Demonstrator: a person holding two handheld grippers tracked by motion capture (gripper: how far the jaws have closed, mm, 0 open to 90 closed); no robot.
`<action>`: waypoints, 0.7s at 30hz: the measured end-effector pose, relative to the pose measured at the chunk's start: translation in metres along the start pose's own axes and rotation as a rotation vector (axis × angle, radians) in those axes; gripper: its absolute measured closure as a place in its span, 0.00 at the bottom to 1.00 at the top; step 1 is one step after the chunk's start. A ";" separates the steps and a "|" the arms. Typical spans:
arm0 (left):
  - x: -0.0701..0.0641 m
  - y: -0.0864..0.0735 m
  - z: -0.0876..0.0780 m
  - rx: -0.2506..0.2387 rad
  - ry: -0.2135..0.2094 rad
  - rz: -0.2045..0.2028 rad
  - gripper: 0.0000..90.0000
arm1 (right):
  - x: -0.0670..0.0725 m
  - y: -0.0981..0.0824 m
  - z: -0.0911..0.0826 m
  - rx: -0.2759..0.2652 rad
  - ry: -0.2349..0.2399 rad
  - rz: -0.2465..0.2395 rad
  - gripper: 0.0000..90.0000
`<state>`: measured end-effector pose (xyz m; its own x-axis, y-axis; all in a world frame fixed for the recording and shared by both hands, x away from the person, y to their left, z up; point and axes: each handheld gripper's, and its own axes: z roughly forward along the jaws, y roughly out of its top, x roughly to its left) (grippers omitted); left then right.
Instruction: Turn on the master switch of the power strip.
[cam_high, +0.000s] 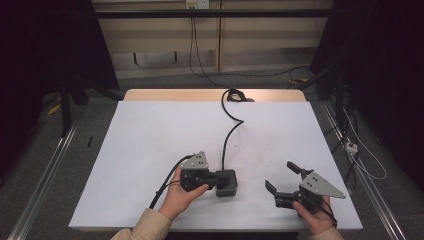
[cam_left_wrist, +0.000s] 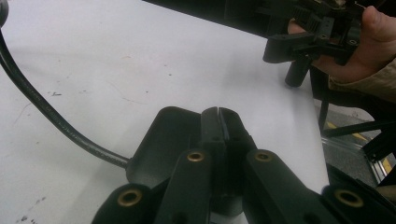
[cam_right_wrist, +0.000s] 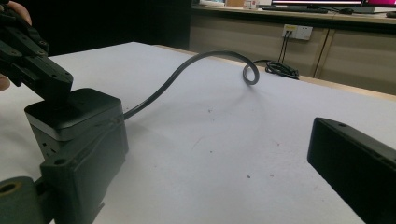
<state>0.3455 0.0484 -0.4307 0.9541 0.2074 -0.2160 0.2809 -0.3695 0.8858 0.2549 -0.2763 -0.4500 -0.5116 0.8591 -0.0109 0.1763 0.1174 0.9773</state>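
The left gripper (cam_high: 216, 180) lies level, jaws closed and touching the black box (cam_high: 226, 183) (a corded adapter) near the tabletop's (cam_high: 150, 135) front edge – the right gripper (cam_high: 281, 181), jaws wide open, hovers beside it

From my station I see a white-topped desk (cam_high: 150, 135) on grey floor (cam_high: 95, 107). Beyond the desk stand pale wooden cabinets (cam_high: 260, 42) with a wall socket (cam_high: 196, 4); dark curtains (cam_high: 45, 45) hang either side of the cabinets.
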 end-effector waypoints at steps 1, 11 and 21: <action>0.000 0.000 0.000 0.001 0.000 0.001 1.00 | 0.000 0.000 0.000 0.000 0.000 0.001 0.04; -0.001 -0.001 0.001 0.004 -0.003 0.003 1.00 | 0.000 0.000 -0.001 -0.001 -0.001 -0.002 0.04; -0.001 -0.002 0.002 0.002 -0.006 -0.009 1.00 | 0.000 0.000 0.000 0.002 0.000 -0.004 0.04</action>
<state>0.3439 0.0474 -0.4332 0.9522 0.2050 -0.2264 0.2895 -0.3693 0.8831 0.2545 -0.2762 -0.4499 -0.5122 0.8587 -0.0150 0.1757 0.1218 0.9769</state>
